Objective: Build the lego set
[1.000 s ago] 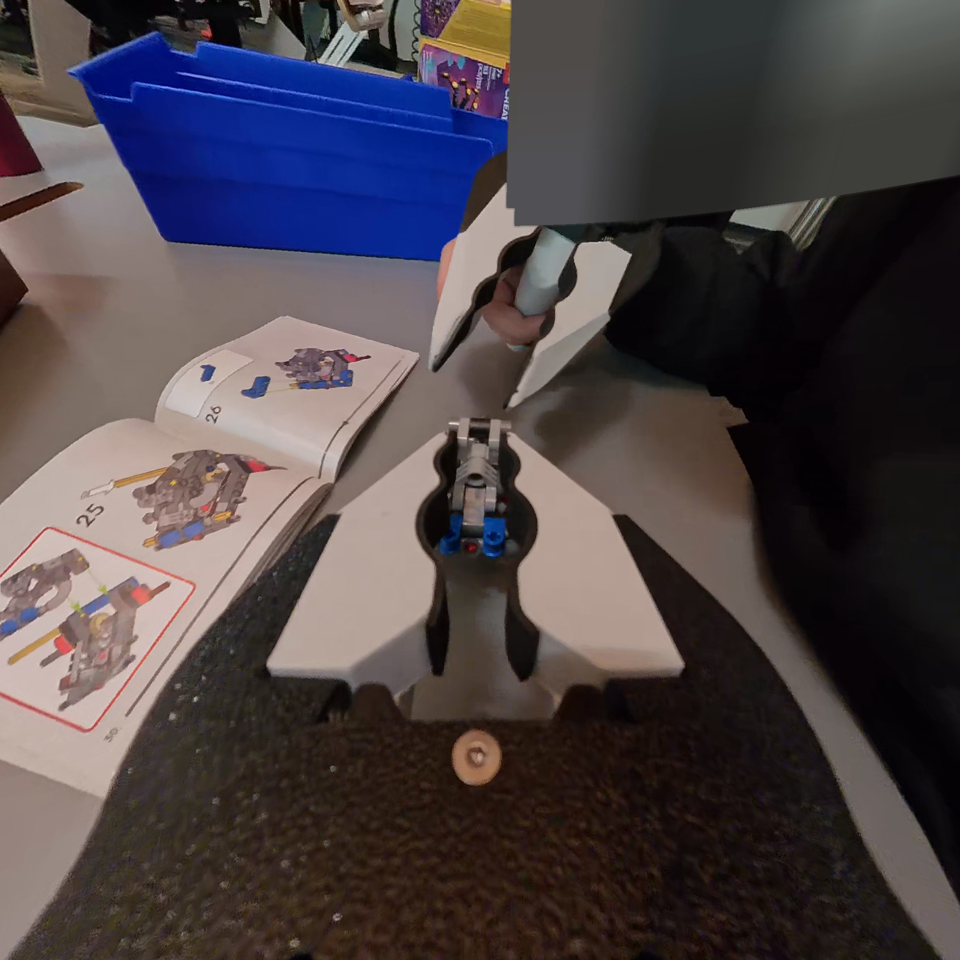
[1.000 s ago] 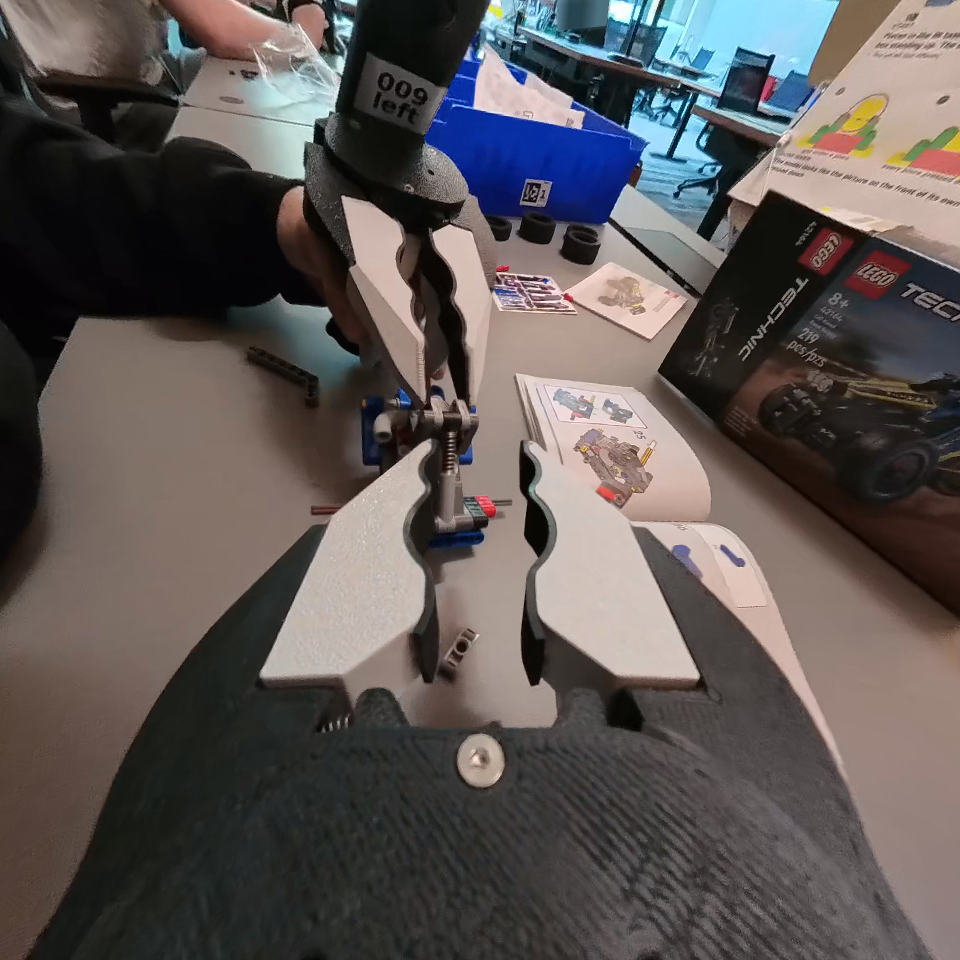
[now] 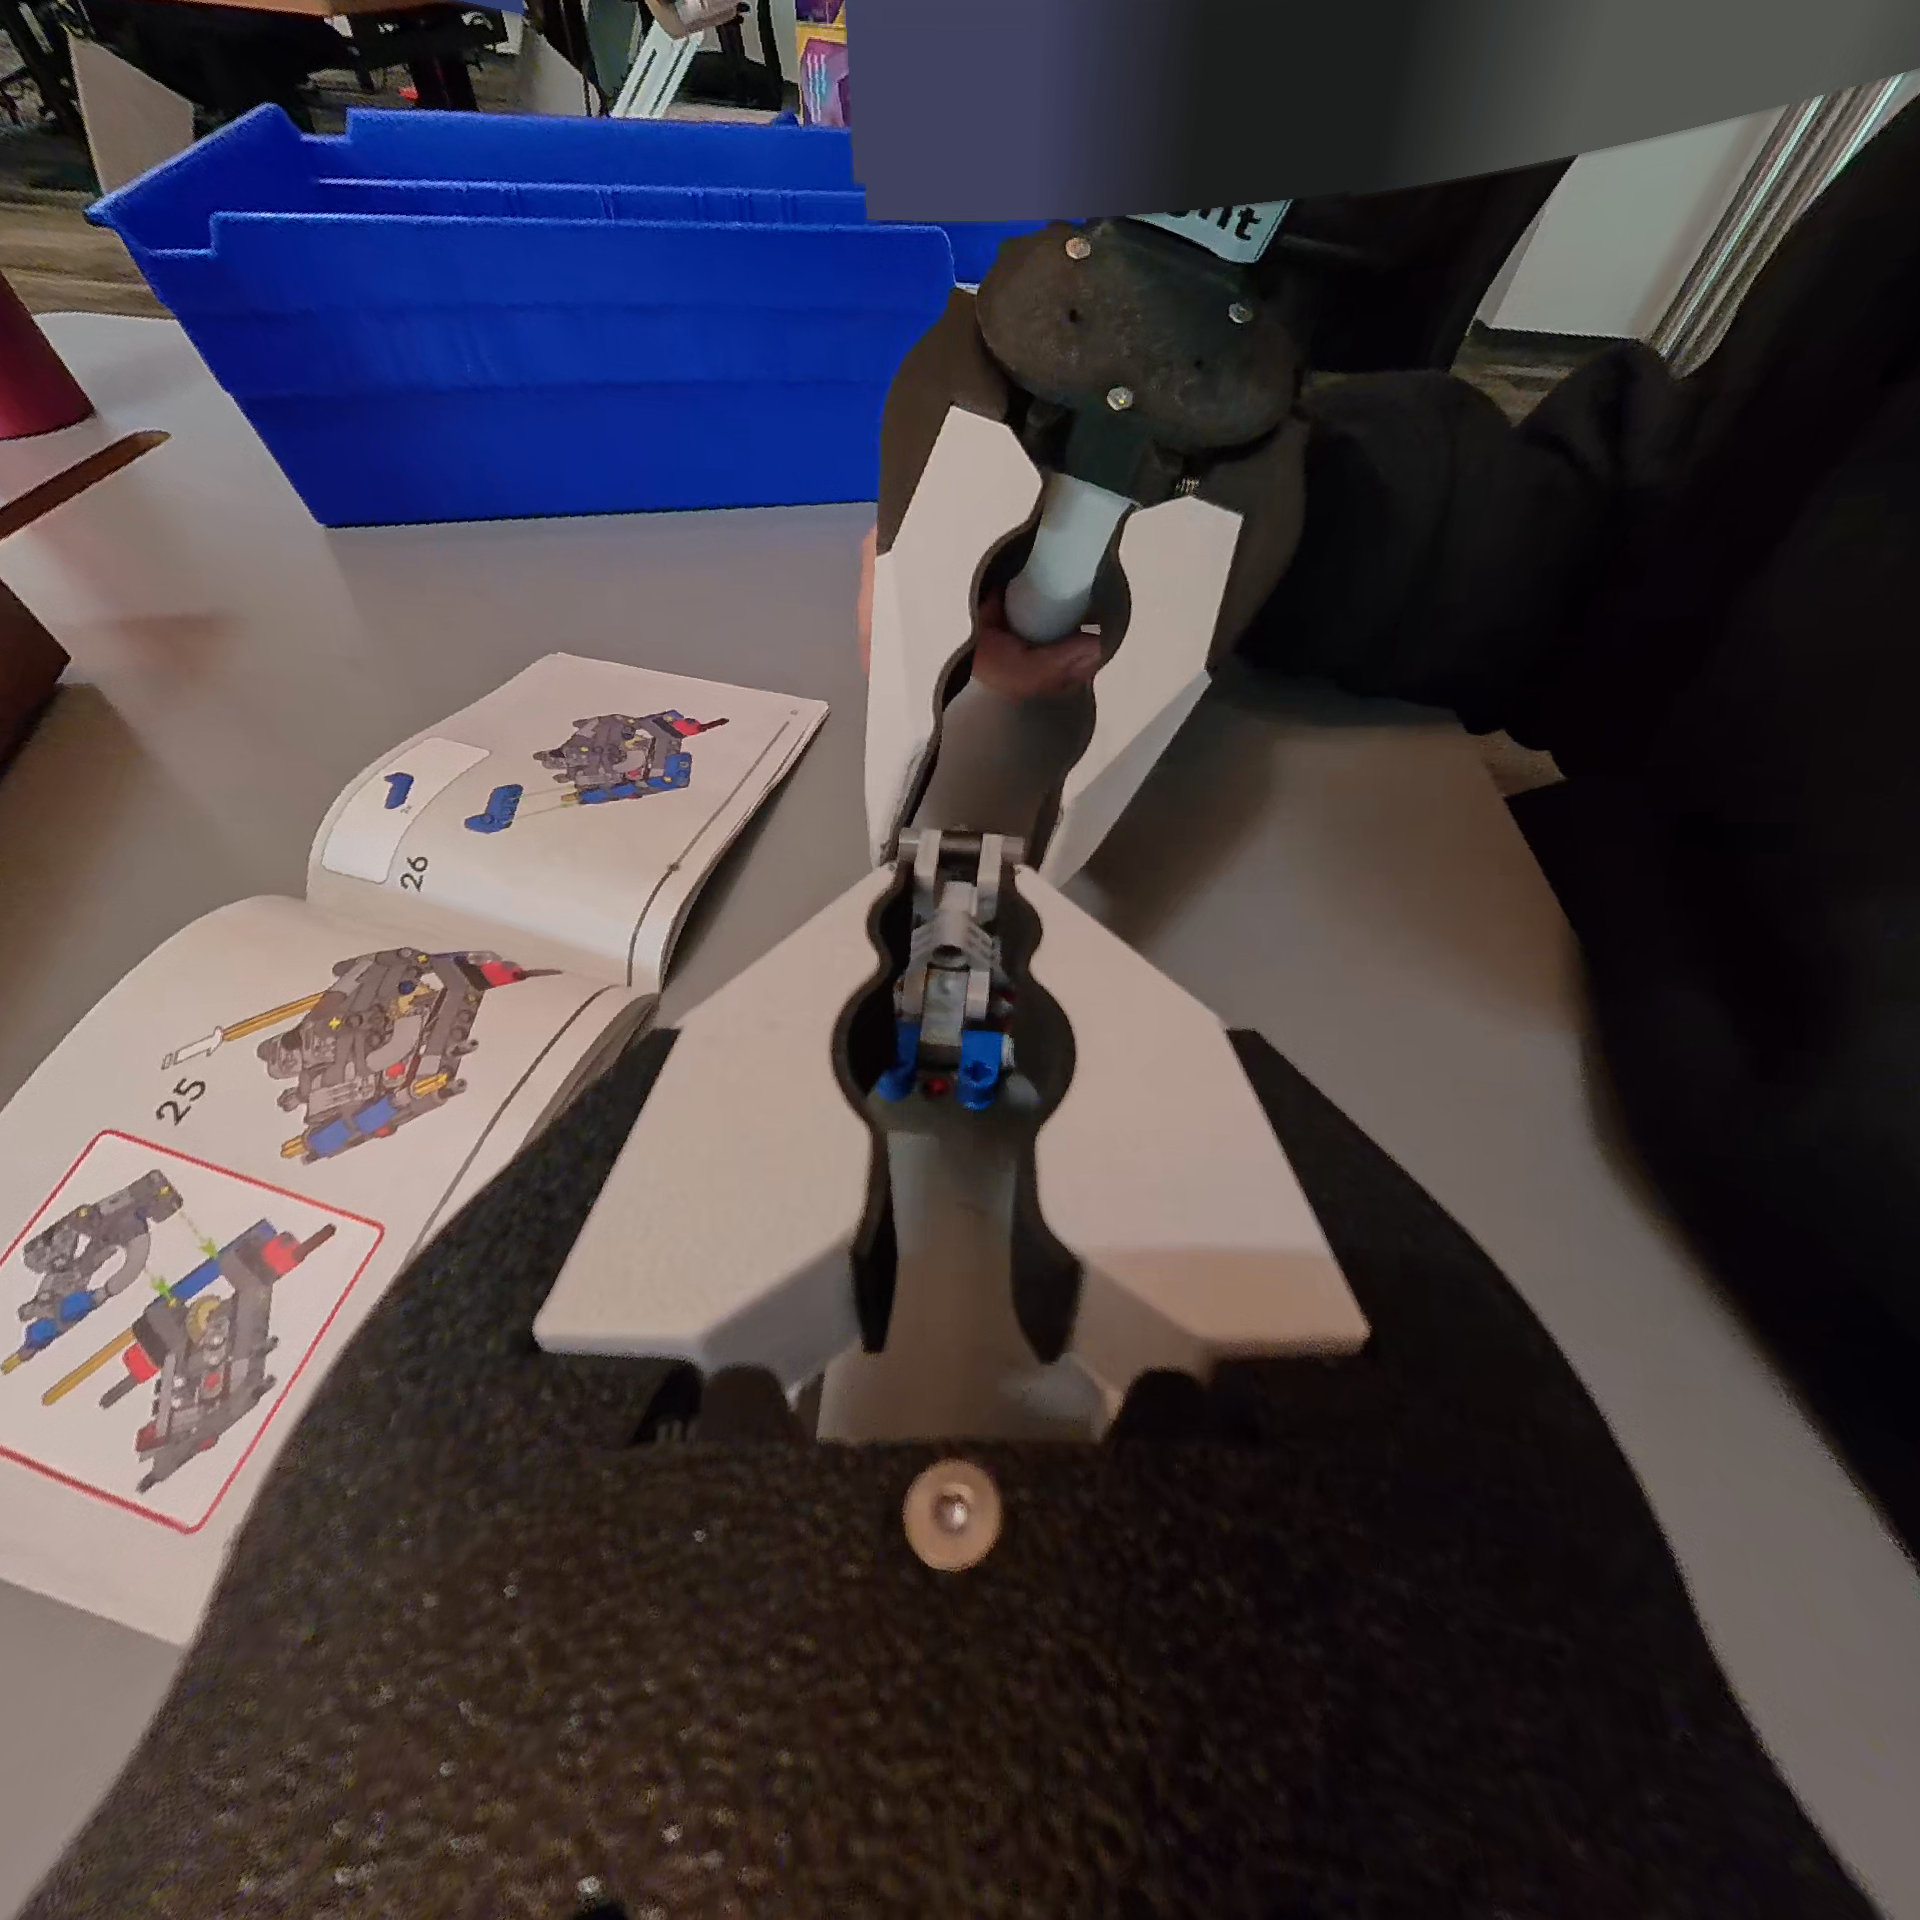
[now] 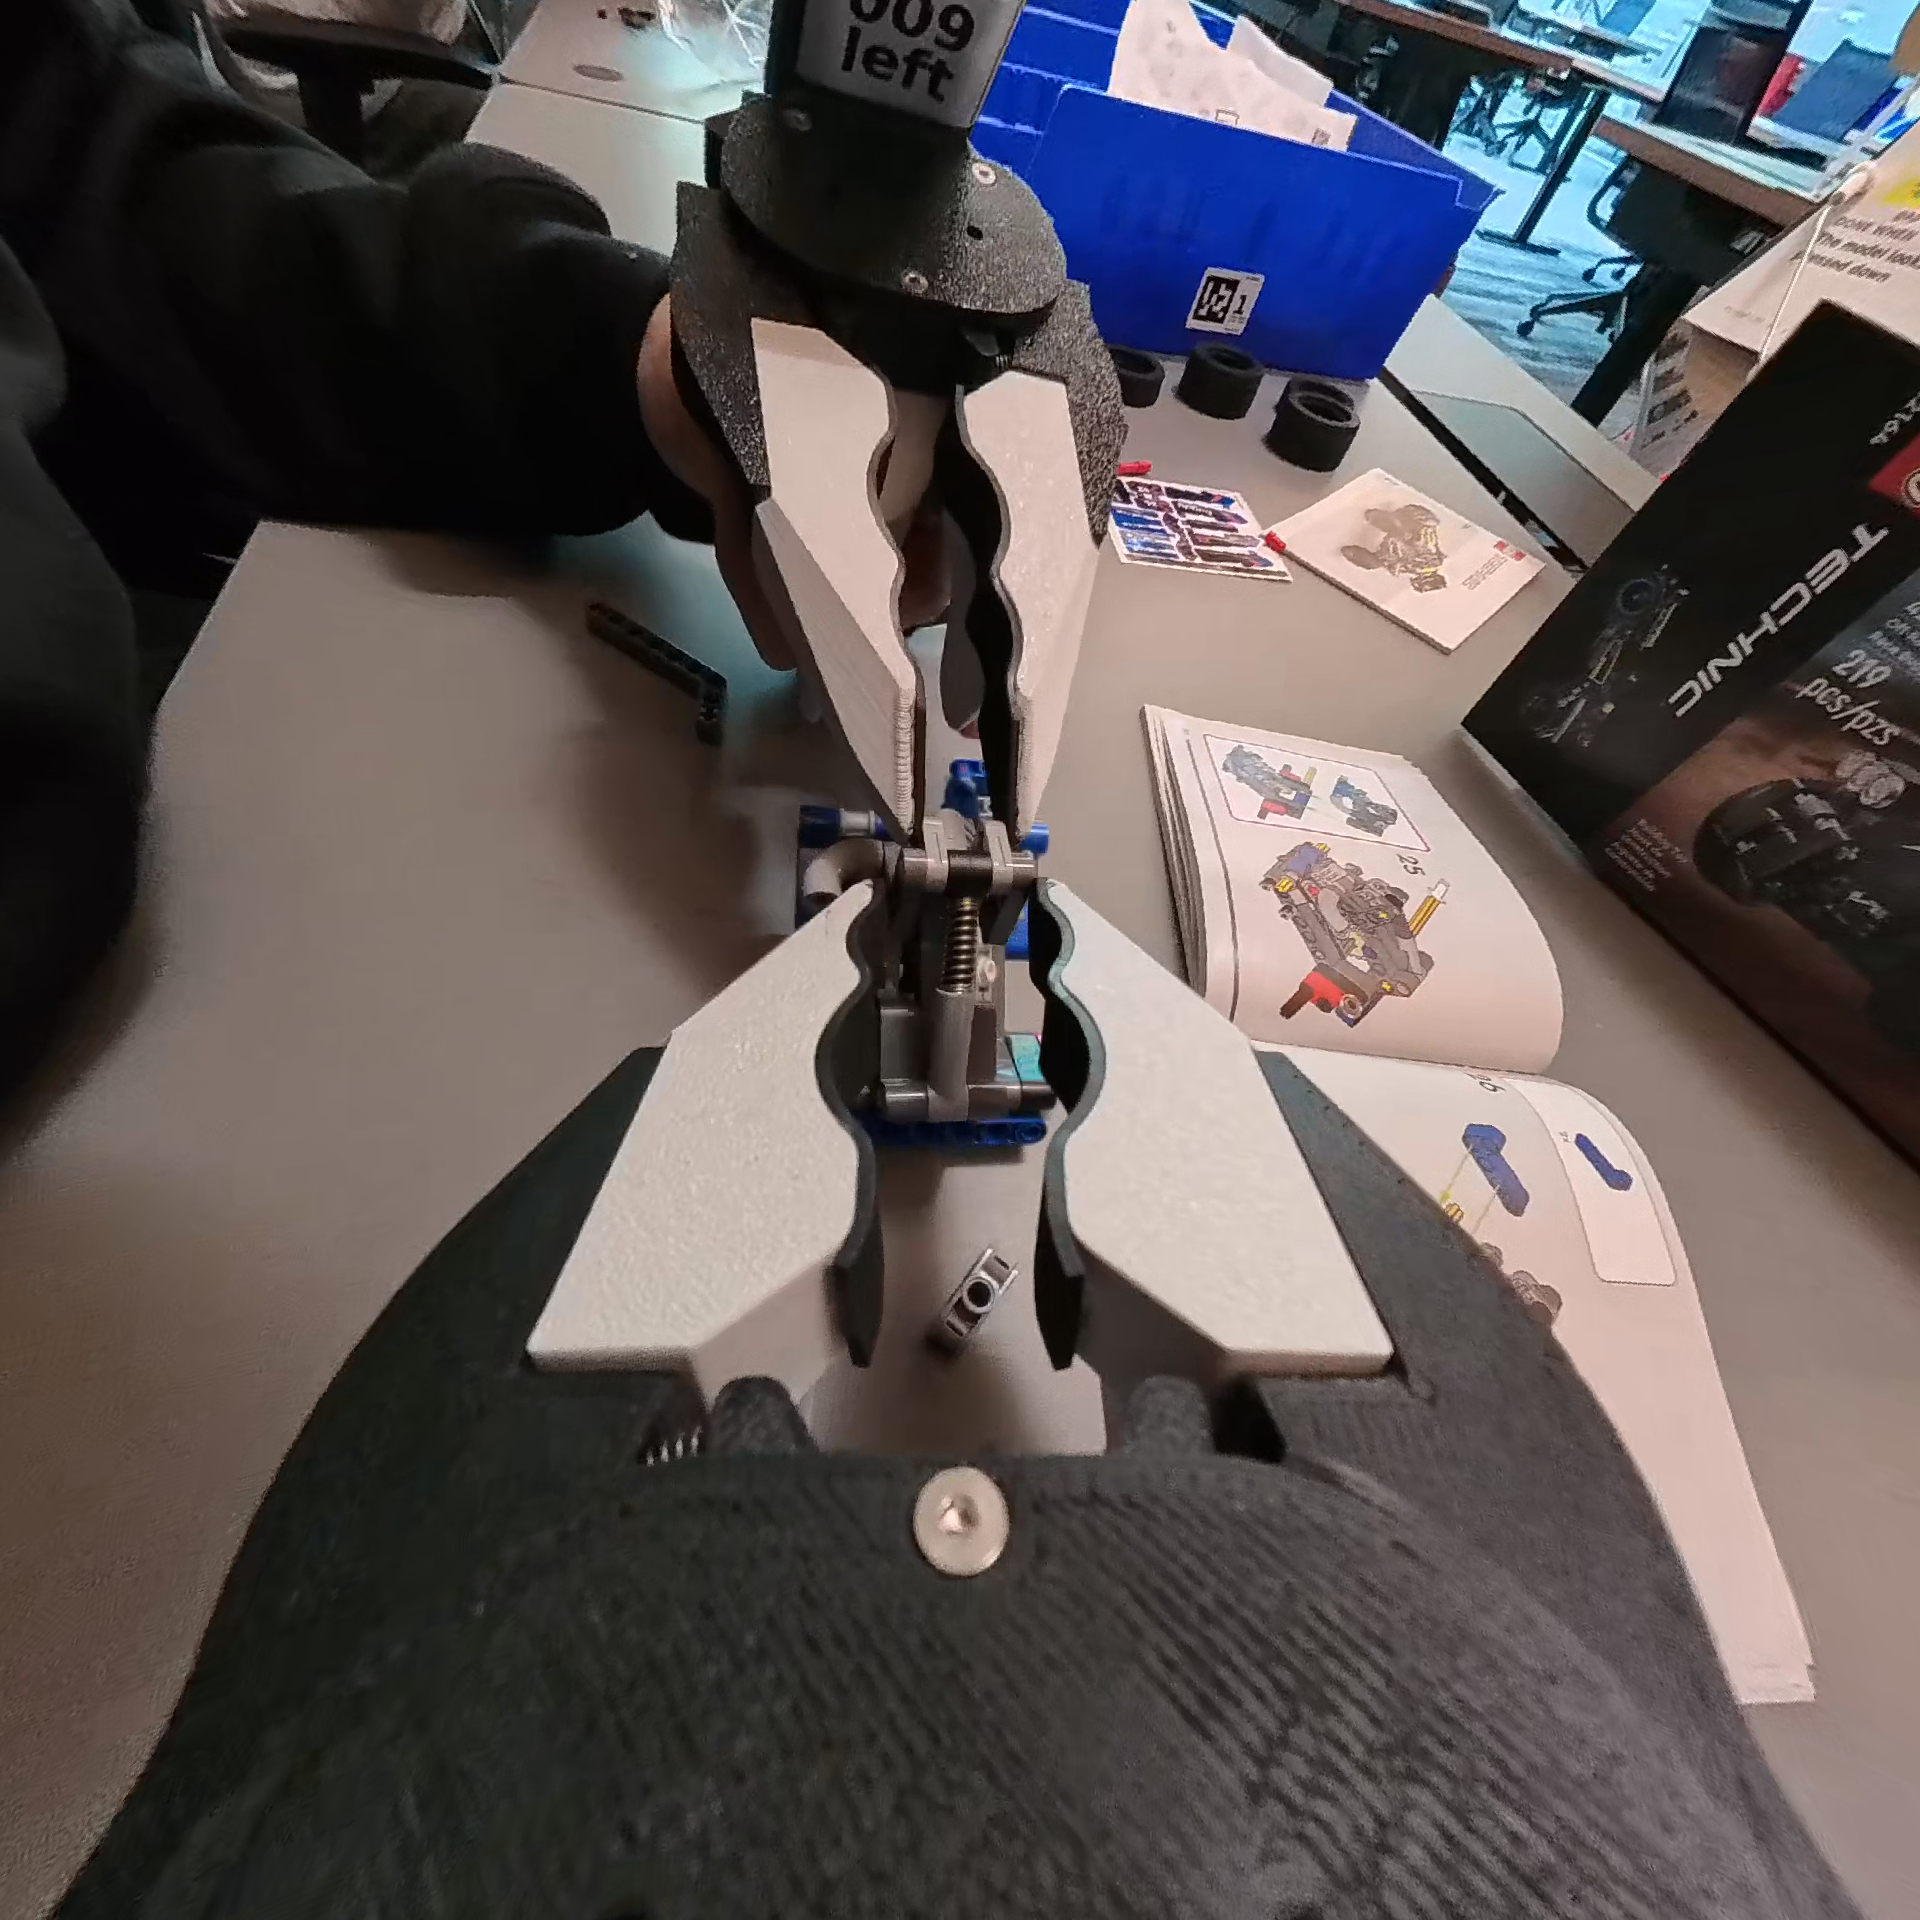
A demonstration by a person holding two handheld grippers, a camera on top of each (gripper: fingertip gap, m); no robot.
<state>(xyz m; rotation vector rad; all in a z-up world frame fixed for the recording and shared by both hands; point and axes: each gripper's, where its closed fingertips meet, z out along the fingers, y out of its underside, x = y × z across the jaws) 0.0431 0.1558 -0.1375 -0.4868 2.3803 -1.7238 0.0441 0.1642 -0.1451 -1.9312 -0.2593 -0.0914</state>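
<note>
While both grippers' fingers pinch one lego assembly (image 4: 951,997), 1 loose grey piece (image 4: 979,1299), 3 tyres (image 4: 1226,379) lie nearby.

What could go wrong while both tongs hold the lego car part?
The model is pinched from two sides by the left tongs and the right tongs; squeezing or twisting apart might pop its spring or pins loose. A small grey piece lies on the table right under the right tongs, so a bump could knock it out of sight.
</note>
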